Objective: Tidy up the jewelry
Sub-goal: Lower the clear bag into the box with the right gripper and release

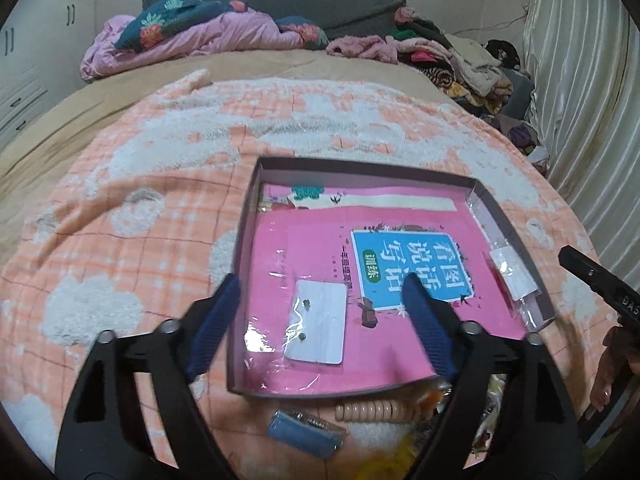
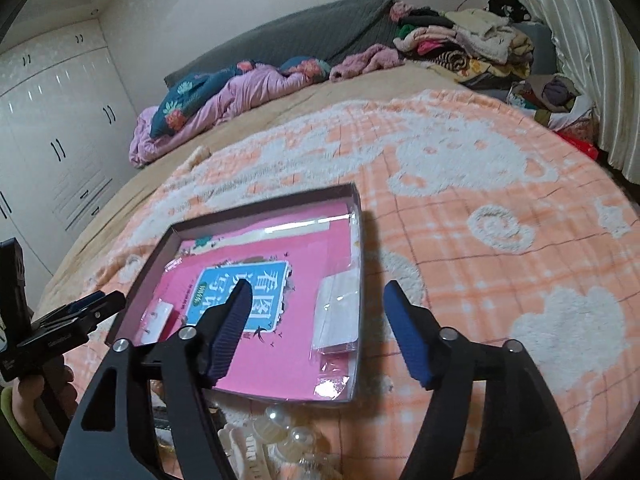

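I hold both grippers wide apart and empty over the box [image 1: 256, 184] on the bed. My left gripper [image 1: 320, 296] hangs above the earring card [image 1: 320, 326], my right gripper [image 2: 318, 296] above a bag [image 2: 336, 316], so each can reach

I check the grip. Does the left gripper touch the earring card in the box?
Apart. In the left wrist view the left gripper is open, fingers wide on either side of the earring card.

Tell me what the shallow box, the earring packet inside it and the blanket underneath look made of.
Shallow box: thin matte cardboard, judging by its folded walls. Earring packet: white card in glossy clear plastic, shown by glare and wrinkles. Blanket: soft fleece or terry, with raised fuzzy white patches.
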Tool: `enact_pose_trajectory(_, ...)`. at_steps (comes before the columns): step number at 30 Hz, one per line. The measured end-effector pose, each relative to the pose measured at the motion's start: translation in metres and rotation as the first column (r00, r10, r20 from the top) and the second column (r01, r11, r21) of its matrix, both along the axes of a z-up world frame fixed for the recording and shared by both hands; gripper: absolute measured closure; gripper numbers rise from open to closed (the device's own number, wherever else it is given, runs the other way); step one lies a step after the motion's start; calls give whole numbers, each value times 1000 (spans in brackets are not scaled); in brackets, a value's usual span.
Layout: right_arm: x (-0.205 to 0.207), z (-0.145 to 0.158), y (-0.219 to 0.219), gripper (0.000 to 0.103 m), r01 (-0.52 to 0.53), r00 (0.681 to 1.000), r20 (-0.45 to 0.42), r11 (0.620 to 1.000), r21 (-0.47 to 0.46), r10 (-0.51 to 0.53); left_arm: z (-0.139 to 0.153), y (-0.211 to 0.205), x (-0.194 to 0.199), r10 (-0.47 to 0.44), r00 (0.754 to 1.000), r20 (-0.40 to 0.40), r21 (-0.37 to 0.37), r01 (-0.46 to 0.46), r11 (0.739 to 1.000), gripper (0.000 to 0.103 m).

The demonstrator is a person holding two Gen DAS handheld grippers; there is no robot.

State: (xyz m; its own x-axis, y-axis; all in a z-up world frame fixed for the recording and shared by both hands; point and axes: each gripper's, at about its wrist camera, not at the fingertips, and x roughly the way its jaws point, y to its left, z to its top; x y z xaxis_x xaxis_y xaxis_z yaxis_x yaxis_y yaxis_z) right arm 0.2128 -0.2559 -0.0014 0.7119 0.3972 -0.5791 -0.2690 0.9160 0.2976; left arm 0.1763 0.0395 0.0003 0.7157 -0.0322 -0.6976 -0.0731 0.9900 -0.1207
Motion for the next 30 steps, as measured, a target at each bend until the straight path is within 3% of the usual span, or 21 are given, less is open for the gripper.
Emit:
enact_pose_trajectory(7,-21,25,-10,22,17,998,64,1000,7,-17,28,2,-20,21,998,58,0,-21,1000,11)
enact_pose_trajectory(30,-80,66,-10,22,-30,986,162,999,-22,33,64,-1,-84,-15,988,154,10,14,1000,9)
